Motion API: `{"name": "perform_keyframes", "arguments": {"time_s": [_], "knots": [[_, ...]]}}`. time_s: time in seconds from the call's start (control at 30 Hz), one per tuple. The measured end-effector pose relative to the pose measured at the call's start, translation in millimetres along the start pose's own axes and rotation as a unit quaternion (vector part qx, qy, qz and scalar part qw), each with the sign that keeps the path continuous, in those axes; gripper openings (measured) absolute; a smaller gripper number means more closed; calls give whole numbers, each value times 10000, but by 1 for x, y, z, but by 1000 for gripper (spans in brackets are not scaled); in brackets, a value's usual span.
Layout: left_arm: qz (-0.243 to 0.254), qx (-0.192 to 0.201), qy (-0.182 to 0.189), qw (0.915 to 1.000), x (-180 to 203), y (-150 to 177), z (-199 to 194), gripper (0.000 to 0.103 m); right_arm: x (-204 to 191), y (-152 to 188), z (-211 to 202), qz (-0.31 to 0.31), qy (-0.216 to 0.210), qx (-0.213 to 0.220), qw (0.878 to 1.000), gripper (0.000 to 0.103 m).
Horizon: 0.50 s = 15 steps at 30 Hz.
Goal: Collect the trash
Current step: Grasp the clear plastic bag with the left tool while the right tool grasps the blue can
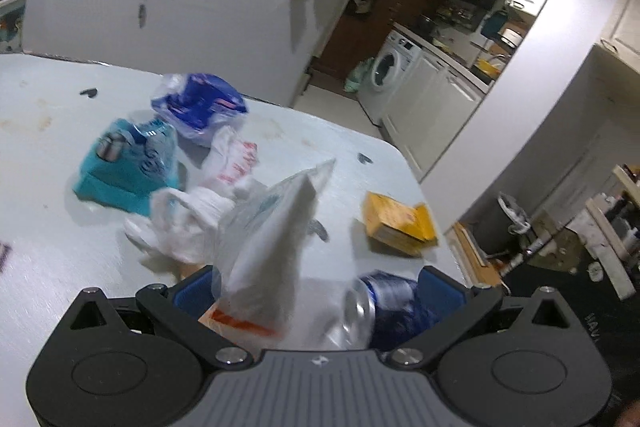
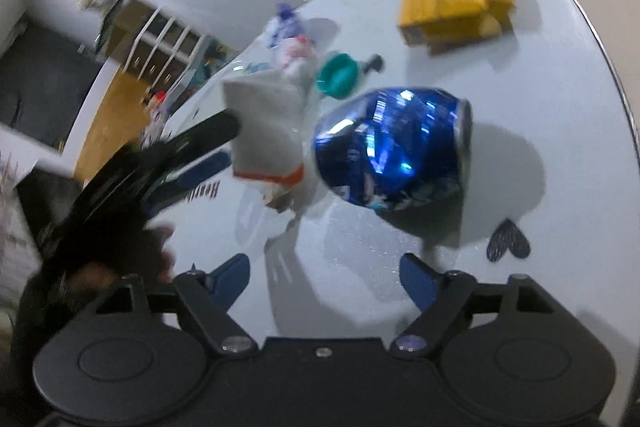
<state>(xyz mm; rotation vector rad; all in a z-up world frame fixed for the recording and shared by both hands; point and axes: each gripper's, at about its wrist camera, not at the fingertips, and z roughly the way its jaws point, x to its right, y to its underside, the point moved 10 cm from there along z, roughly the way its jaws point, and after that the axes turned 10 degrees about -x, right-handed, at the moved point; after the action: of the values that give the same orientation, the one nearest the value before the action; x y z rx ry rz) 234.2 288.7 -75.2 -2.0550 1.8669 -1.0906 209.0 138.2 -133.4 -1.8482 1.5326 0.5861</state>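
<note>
The right gripper (image 2: pixel 324 271) has its blue pads standing wide, with nothing between them, only bare table (image 2: pixel 560 107). Just ahead of its fingertips, a little toward its right finger, lies a crushed blue can (image 2: pixel 392 151), on its side with the rim turned to the right. It looks like a thin, empty can: light, dented, with a slick skin, so it will likely skid or roll if only one pad touches it. The better hold seems to be across the crumpled middle, where the folds give the pads something to bite; a squeeze near the rim could slip off.

To the left of the can, near that gripper's left finger, the left gripper (image 1: pixel 320 287) comes in, and a clear plastic bag (image 1: pixel 268 239) with white paper inside stands up beside its left pad. Whether its pads are pressing on the bag I cannot tell; in its own view the jaws look wide apart. The bag is soft and floppy, best pinched at a gathered edge.

Farther out, a yellow carton (image 2: pixel 452 11) lies ahead and to the right, well apart from the can.
</note>
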Motion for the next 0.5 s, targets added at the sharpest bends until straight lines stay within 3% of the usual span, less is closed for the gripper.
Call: {"name": "perform_keyframes", "arguments": {"time_s": [0.17, 0.3, 0.43, 0.5], "knots": [[-135, 44, 21, 9999, 4, 8, -6, 103, 14, -17, 1, 647, -199, 467, 9966, 67], [-232, 118, -78, 9996, -1, 10, -10, 103, 20, -39, -11, 945, -229, 960, 9906, 66], [-182, 106, -221, 9995, -3, 14, -12, 103, 12, -52, -16, 325, 208, 928, 9949, 66], [-193, 114, -271, 9994, -6, 15, -12, 103, 5, -52, -19, -276, 609, 847, 9942, 66]]}}
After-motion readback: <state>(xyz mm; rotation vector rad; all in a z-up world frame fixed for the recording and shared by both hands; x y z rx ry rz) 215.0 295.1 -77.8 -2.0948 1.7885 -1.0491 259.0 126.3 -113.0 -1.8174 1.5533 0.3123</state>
